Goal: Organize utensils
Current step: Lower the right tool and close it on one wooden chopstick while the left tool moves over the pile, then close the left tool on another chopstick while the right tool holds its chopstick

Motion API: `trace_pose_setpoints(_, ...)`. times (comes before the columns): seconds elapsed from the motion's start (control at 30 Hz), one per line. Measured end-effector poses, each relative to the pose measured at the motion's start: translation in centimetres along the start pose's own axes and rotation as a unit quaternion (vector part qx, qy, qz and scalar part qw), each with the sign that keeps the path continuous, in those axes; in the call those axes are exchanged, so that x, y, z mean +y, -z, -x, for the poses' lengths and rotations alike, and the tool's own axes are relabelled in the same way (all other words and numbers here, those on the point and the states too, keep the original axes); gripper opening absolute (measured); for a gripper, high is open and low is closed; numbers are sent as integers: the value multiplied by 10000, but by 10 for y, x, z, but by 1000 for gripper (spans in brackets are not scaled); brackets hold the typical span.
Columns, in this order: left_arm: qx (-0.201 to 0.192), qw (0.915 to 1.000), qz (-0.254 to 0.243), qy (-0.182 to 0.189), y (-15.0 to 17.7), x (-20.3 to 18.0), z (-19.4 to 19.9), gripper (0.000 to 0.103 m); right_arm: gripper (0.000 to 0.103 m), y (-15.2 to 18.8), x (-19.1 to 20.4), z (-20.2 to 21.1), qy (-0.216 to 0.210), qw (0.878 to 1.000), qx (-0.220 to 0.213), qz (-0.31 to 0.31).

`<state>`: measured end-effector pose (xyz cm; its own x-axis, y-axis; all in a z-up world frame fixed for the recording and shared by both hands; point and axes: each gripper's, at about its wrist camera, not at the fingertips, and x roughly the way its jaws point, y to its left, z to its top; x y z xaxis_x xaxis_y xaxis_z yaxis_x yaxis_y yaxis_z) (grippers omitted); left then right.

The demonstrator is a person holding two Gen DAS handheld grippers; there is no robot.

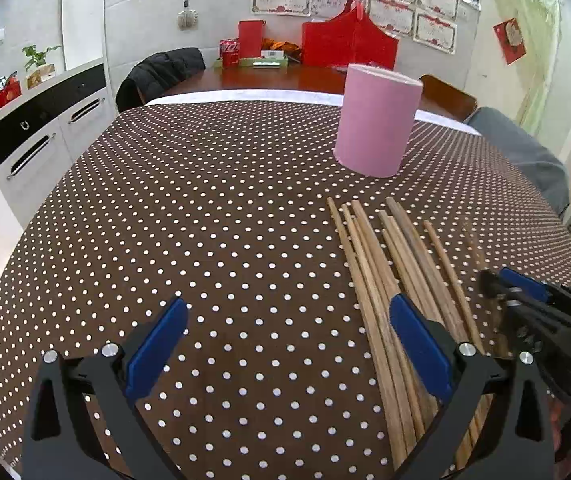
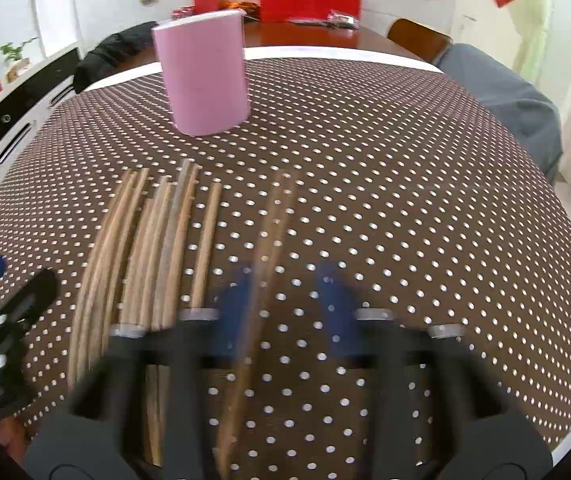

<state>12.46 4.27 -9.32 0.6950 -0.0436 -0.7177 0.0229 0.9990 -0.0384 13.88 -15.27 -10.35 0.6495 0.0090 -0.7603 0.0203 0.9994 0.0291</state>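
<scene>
Several wooden chopsticks (image 1: 381, 280) lie side by side on the dotted tablecloth, with a pink cylinder holder (image 1: 377, 120) standing upright behind them. My left gripper (image 1: 289, 348) is open low over the cloth; its right finger sits over the left edge of the row and nothing is between its pads. In the right wrist view a single chopstick (image 2: 273, 232) lies apart to the right of the row (image 2: 153, 248). My right gripper (image 2: 287, 312) is blurred and straddles this chopstick, which lies by the left pad with cloth showing up to the right pad. The holder (image 2: 205, 76) stands beyond.
The brown dotted tablecloth (image 1: 205, 220) covers a round table. Chairs with a black jacket (image 1: 161, 76) and a grey cloth (image 1: 525, 152) stand at the far side. Red bags and boxes (image 1: 345, 44) sit on a wooden table behind. A white cabinet (image 1: 37, 140) stands on the left.
</scene>
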Motion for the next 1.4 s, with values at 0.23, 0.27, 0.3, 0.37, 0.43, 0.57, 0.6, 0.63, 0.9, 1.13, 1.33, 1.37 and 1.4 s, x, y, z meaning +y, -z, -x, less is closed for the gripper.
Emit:
trace_pose_setpoints(0.23,96,9991,-141,-389,-6,-10,-12,99,12,2,-25,0,-624,9970,-34,-449)
trace_pose_setpoints(0.27,136,9989,-172,-404,-6,-12,-15,99,12,2,-26,1,-653,9968,-36,-467)
trace_pose_setpoints(0.3,173,9987,-199,-444,-6,-13,-17,99,12,2,-24,1,-660,9967,-38,-468)
trace_pose_setpoints(0.37,276,9970,-263,-670,-7,-18,-22,99,12,1,-24,2,-685,9965,-44,-473)
trace_pose_setpoints(0.43,292,9970,-294,-653,-8,-22,-24,99,12,3,-27,4,-758,9957,-54,-521)
trace_pose_setpoints(0.57,378,9968,-367,-597,-11,-33,-29,99,12,5,-31,5,-883,9944,-70,-579)
trace_pose_setpoints(0.6,404,9967,-352,-602,-12,-34,-30,99,12,5,-33,6,-915,9939,-71,-605)
trace_pose_setpoints(0.63,457,9963,-330,-644,-13,-35,-32,99,12,7,-34,7,-941,9936,-73,-627)
trace_pose_setpoints(0.9,732,9945,117,-737,-19,-29,-41,99,12,7,-37,6,-1015,9929,-77,-613)
trace_pose_setpoints(1.13,531,9960,279,-656,-20,-22,-29,99,12,7,-38,6,-1018,9929,-75,-610)
trace_pose_setpoints(1.33,647,9959,340,-530,-23,-3,-42,99,12,7,-37,6,-987,9933,-73,-589)
trace_pose_setpoints(1.37,676,9959,320,-506,-24,-3,-43,99,12,7,-38,6,-985,9934,-73,-588)
trace_pose_setpoints(1.4,715,9961,257,-450,-24,-5,-46,99,12,7,-37,6,-985,9934,-73,-588)
